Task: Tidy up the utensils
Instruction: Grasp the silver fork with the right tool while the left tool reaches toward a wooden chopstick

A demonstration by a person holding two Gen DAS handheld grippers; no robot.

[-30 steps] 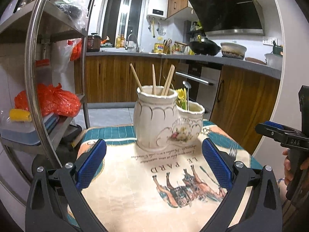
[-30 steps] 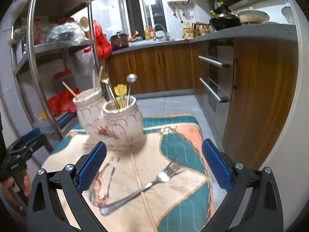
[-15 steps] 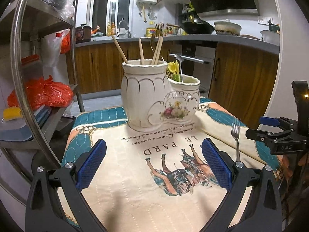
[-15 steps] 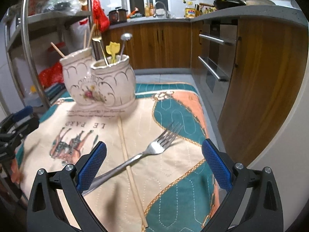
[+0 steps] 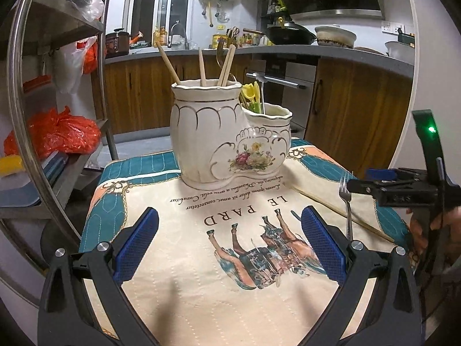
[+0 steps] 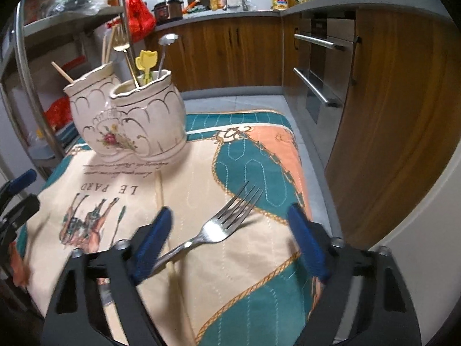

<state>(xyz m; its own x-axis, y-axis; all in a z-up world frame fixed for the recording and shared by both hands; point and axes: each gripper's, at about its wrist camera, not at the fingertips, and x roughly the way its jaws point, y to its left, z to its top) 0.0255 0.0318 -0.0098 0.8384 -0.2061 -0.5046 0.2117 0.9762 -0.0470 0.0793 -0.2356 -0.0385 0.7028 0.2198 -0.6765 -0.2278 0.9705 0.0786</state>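
A white two-pot ceramic holder (image 5: 230,132) stands at the far side of the printed tablecloth (image 5: 178,274), with wooden chopsticks in the taller pot and small yellow utensils in the lower one. A steel fork (image 6: 219,225) lies on the cloth, tines pointing away. My right gripper (image 6: 230,236) hovers low over it. Its jaws are closing, the fork's neck lies between them, and the handle runs by the left pad (image 6: 152,236); neither pad presses on it. One loose chopstick (image 6: 158,190) lies beside the fork. My left gripper (image 5: 230,245) is open over the horse print with nothing in it.
A steel shelf rack (image 5: 57,92) with red bags stands left of the table. Wooden cabinets and an oven (image 6: 322,66) run along the right and back. The table's right edge (image 6: 299,155) drops to the tiled floor. The left gripper (image 6: 17,196) shows at the right view's left edge.
My right gripper has sunk toward the fork and its jaws have narrowed around it. The left gripper dipped a little toward the table and stays open.
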